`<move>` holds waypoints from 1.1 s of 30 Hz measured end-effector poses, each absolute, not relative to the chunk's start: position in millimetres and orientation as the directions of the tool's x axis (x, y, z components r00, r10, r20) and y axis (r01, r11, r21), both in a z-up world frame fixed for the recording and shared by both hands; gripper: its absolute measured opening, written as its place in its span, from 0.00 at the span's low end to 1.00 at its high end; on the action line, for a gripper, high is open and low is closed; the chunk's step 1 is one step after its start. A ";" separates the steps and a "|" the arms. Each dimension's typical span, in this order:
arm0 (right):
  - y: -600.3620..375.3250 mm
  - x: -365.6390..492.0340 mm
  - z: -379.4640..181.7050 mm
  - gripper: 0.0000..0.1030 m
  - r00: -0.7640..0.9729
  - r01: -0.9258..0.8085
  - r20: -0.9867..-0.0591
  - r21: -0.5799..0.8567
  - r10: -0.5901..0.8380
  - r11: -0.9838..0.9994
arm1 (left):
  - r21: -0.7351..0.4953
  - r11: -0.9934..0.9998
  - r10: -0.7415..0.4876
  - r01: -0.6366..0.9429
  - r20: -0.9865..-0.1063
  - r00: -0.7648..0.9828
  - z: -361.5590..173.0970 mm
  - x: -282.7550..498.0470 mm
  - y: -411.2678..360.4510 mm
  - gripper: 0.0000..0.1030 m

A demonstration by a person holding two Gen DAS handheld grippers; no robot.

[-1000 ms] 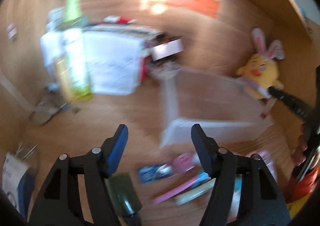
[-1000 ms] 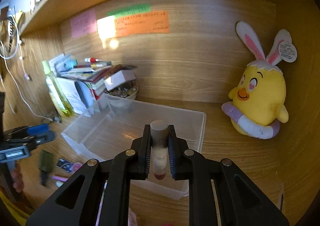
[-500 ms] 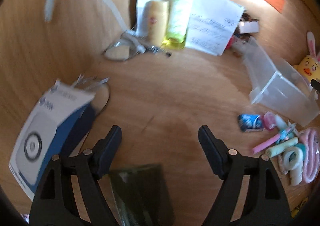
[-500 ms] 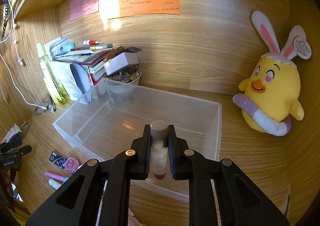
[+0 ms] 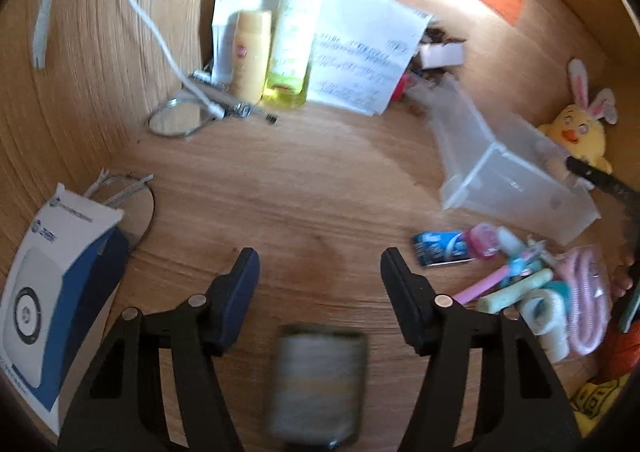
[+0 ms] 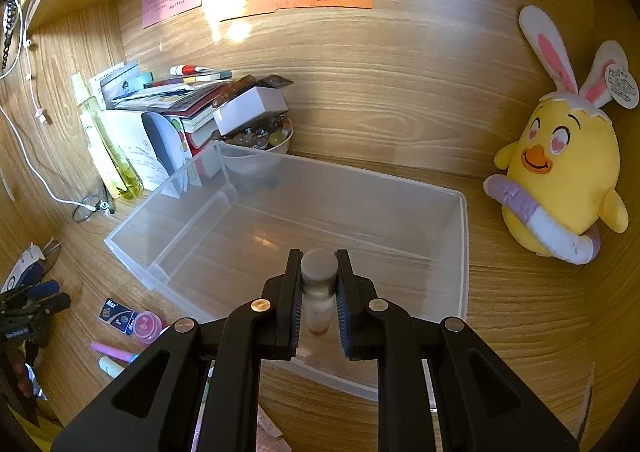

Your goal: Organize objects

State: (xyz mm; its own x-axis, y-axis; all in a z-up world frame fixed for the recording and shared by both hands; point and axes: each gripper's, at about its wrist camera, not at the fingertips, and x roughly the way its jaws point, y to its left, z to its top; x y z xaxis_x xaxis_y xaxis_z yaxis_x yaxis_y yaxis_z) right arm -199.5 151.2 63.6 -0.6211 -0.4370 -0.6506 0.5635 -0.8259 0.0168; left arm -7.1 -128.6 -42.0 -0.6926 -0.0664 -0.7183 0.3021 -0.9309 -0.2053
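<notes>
My right gripper (image 6: 319,284) is shut on a small tube with a grey cap (image 6: 318,294) and holds it above the near side of an empty clear plastic bin (image 6: 460,252). The bin (image 5: 472,139) also shows at the right of the left wrist view. My left gripper (image 5: 318,272) is open and empty over bare desk. A blurred dark flat object (image 5: 316,384) lies just below its jaws. Loose small items lie in front of the bin: a blue packet (image 5: 438,248), a pink round case (image 5: 484,240), pens (image 5: 516,292) and a pink cord (image 5: 584,296).
A blue and white box (image 5: 52,292) stands at the left. Bottles (image 5: 296,31), papers (image 5: 360,59), a white cable (image 5: 160,35), and a round mirror (image 5: 176,123) crowd the back left corner. A yellow plush chick (image 6: 560,171) sits right of the bin. Books (image 6: 184,95) and a bowl of beads (image 6: 260,139) stand behind it.
My left gripper swung left and down, away from the bin and over bare desk near the dark object. My right gripper carried the tube closer, over the bin.
</notes>
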 end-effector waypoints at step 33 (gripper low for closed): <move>145.0 -196.4 58.6 0.35 -0.619 0.525 -0.694 -0.017 -0.368 -0.851 | -0.224 -0.951 0.307 -0.212 -0.733 -0.607 -54.3 55.8 -33.2 0.65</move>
